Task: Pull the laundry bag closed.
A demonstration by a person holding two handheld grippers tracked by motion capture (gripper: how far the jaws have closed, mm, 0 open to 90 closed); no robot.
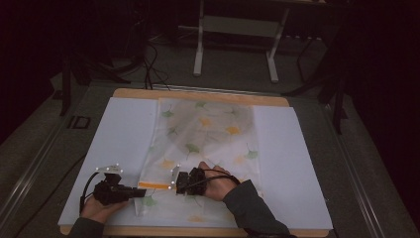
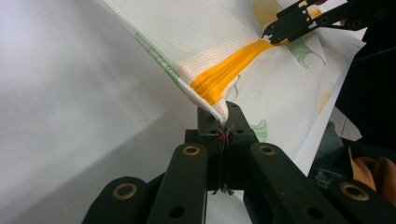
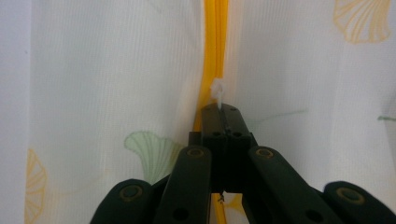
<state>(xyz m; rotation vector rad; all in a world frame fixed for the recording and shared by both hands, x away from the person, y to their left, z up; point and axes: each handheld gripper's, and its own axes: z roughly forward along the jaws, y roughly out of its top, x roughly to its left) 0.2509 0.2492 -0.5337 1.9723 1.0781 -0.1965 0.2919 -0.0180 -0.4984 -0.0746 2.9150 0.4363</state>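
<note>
Fingers [image 2: 223, 122] of the left gripper [image 1: 140, 192] are pinched tight on the corner of one leaf-print bag [image 1: 205, 130] lying on the counter [image 1: 198, 94]; one orange zipper [image 1: 154, 185] runs rightward to the right gripper [image 1: 173, 184], clamped on its white pull [image 3: 218, 91].

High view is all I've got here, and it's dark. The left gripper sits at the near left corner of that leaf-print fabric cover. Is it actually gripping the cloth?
Observer: Yes. In the left gripper view the left gripper is shut on the corner of the fabric cover, right where the orange zipper ends.
Operator: And the right one?
Observer: The right gripper is shut on the small white zipper pull.
Operator: Is the fabric slack between them?
Observer: The corner is lifted off the white sheet, and the zipper runs straight toward the right gripper.
</note>
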